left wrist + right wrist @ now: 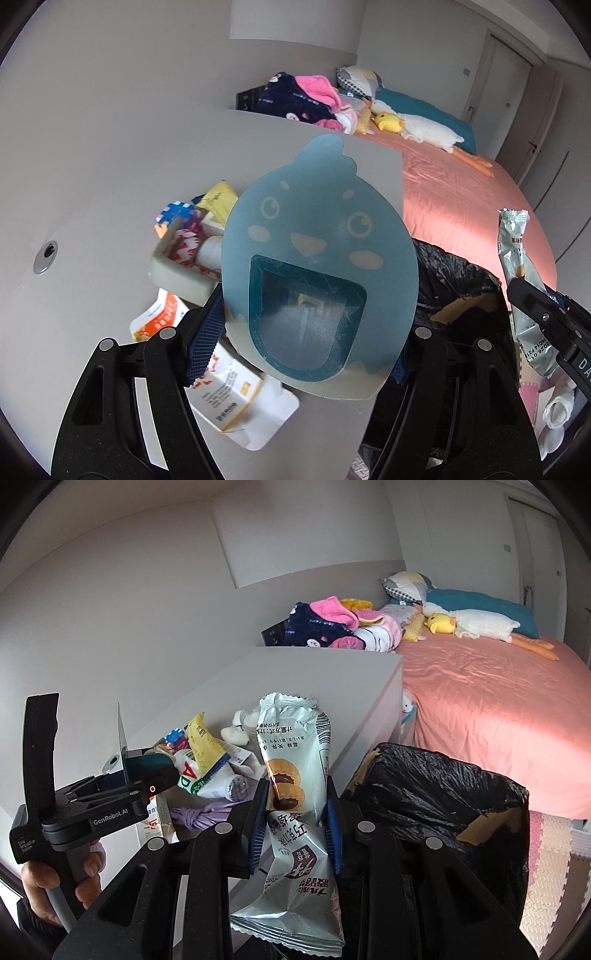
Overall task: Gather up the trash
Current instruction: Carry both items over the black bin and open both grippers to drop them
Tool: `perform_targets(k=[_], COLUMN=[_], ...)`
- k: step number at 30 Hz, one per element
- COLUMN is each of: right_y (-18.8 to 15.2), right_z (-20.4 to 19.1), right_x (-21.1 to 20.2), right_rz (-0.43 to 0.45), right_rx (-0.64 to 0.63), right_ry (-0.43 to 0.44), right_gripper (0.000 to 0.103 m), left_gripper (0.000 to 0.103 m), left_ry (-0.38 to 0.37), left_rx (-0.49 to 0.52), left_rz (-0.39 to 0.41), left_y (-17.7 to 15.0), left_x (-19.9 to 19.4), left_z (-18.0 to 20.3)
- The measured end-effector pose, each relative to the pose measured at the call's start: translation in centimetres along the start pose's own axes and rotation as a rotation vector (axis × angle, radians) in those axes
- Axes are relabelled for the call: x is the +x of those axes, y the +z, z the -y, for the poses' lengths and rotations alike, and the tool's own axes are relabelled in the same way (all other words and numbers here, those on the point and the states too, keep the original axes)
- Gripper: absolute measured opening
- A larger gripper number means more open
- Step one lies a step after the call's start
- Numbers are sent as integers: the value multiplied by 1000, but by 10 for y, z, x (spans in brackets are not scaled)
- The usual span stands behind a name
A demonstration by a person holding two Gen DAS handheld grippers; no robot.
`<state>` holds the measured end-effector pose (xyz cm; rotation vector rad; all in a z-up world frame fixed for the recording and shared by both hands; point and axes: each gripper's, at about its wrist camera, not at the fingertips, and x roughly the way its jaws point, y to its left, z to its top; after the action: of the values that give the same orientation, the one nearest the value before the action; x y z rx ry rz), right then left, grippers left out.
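Note:
My left gripper (306, 343) is shut on a blue chick-shaped card (317, 254) with a clear window, held upright above the white cabinet top (110, 184). In the right wrist view the card shows edge-on (122, 738). My right gripper (295, 823) is shut on a silver snack wrapper (295, 760) with a biscuit picture, held up beside the bin; the wrapper also shows in the left wrist view (517, 266). The black-lined trash bin (443, 794) stands open to the right of the cabinet, also seen in the left wrist view (454, 277).
More litter lies on the cabinet top: a white and orange carton (229, 398), a yellow packet (203, 746), a purple cord (199, 816), a small open box (181, 266) and white tissue (234, 734). A bed with a pink sheet (498, 709), clothes and plush toys stands behind.

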<state>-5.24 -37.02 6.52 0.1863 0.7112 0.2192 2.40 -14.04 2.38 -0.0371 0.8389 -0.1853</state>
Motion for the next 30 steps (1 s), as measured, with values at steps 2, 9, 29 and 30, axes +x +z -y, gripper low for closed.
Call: perform_targets(k=[2, 9, 29, 30], right_y=[0, -3, -18, -18], right_z=[10, 45, 122, 121], right_x=[-4, -20, -54, -53], right_rz=[5, 27, 96, 96], right_rx=[16, 82, 311, 309], right_ry=[-12, -53, -187, -183], right_gripper=[30, 30, 82, 82], left_gripper=[70, 71, 97, 97], left_ry=[-18, -78, -100, -79], left_rx=[21, 100, 213, 190], left_rz=[-7, -39, -96, -93], left_y=[1, -1, -27, -26], left_x=[4, 18, 40, 41], left_z=[14, 64, 131, 126])
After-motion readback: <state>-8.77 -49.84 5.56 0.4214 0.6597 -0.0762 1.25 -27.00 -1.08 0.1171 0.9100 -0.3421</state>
